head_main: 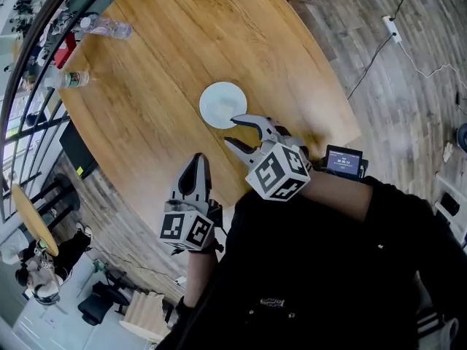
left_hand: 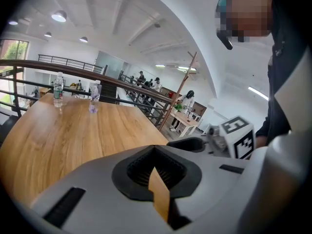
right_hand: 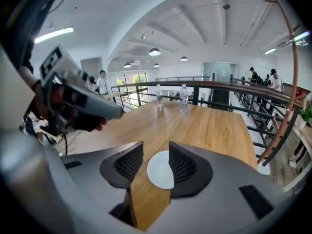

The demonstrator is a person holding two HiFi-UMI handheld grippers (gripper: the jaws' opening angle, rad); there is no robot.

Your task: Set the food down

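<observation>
Wooden table (head_main: 168, 64), water bottle (head_main: 106, 28), second bottle (head_main: 71, 79)

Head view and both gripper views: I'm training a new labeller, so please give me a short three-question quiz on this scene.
1. True or false: food lies on the white plate.
2. Fill in: the right tongs have jaws that stand ___, with nothing between them.
3. How many bottles stand on the wooden table? A one, B two, C four.
Key: 1 false; 2 apart; 3 B.
</observation>
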